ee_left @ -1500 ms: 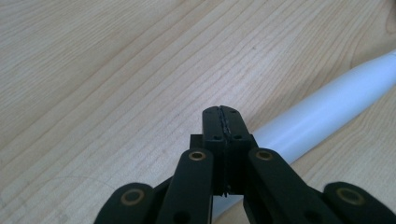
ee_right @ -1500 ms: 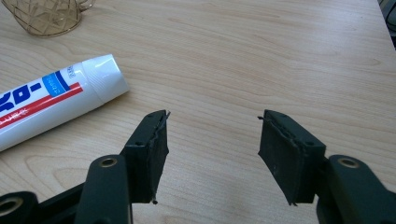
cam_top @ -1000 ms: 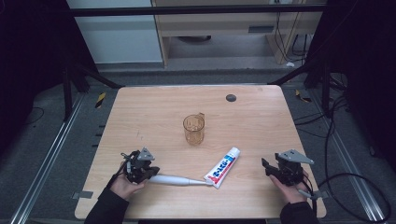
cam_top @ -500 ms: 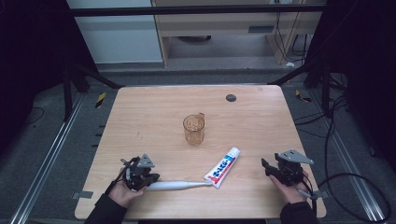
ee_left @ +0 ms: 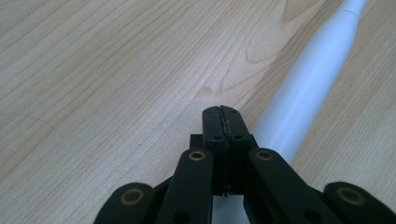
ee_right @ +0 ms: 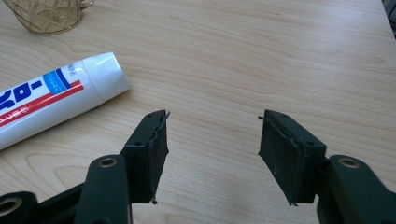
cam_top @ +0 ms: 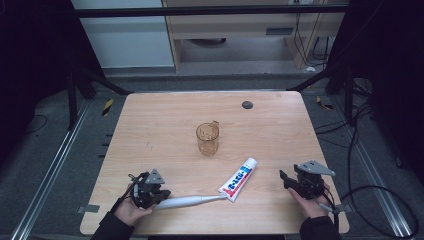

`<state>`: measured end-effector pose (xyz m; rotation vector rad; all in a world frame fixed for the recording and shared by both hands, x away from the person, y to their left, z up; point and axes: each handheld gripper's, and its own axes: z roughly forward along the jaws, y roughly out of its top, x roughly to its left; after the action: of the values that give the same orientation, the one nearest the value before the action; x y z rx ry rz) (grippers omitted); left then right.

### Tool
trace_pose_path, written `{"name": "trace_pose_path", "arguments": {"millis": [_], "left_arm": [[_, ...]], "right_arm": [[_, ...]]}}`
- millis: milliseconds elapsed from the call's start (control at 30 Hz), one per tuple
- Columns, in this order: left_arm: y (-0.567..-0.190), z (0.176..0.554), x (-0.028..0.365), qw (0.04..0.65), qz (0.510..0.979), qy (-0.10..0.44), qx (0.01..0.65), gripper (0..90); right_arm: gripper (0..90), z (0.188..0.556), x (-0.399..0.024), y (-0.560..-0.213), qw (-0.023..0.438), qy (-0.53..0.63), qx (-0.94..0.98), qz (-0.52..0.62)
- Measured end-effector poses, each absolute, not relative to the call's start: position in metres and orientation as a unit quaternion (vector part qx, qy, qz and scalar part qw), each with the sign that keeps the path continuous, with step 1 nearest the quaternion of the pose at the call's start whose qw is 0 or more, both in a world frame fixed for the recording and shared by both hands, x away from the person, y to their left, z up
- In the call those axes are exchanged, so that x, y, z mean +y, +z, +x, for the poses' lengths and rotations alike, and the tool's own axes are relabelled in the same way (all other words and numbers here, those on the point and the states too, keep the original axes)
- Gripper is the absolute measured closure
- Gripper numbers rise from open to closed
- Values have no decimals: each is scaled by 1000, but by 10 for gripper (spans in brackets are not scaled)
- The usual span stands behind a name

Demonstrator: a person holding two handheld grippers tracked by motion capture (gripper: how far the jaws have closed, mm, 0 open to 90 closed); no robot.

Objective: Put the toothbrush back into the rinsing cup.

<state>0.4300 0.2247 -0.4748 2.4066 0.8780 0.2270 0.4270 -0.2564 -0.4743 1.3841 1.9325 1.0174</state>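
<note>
My left claw was closed and empty; the toothbrush lay just right of it, long axis running toward the toothpaste — right claw open, farther off.

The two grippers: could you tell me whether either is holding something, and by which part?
Neither: the left gripper is shut beside the toothbrush; the right gripper is open.
</note>
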Motion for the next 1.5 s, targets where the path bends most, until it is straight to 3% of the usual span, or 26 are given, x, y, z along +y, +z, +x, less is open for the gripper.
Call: {"name": "trace_pose_path", "arguments": {"millis": [167, 367, 500, 700, 800, 1233, 1500], "left_arm": [[-470, 433, 229, 295, 892, 90, 330, 807], [-452, 444, 239, 325, 876, 123, 336, 570], [-442, 449, 242, 327, 877, 147, 321, 474], [-426, 456, 244, 316, 878, 153, 326, 488], [-417, 461, 241, 317, 874, 157, 333, 408], [-398, 465, 202, 317, 898, 141, 270, 318], [-402, 460, 181, 296, 921, 117, 224, 364]], "right_arm": [[414, 427, -257, -474, 274, 378, 718, 516], [413, 427, -257, -474, 275, 379, 717, 517], [411, 427, -257, -474, 275, 380, 717, 516], [410, 427, -258, -473, 277, 381, 715, 517], [410, 427, -258, -473, 278, 380, 716, 515], [409, 427, -260, -474, 278, 379, 715, 518], [409, 427, -260, -473, 278, 378, 716, 518]]}}
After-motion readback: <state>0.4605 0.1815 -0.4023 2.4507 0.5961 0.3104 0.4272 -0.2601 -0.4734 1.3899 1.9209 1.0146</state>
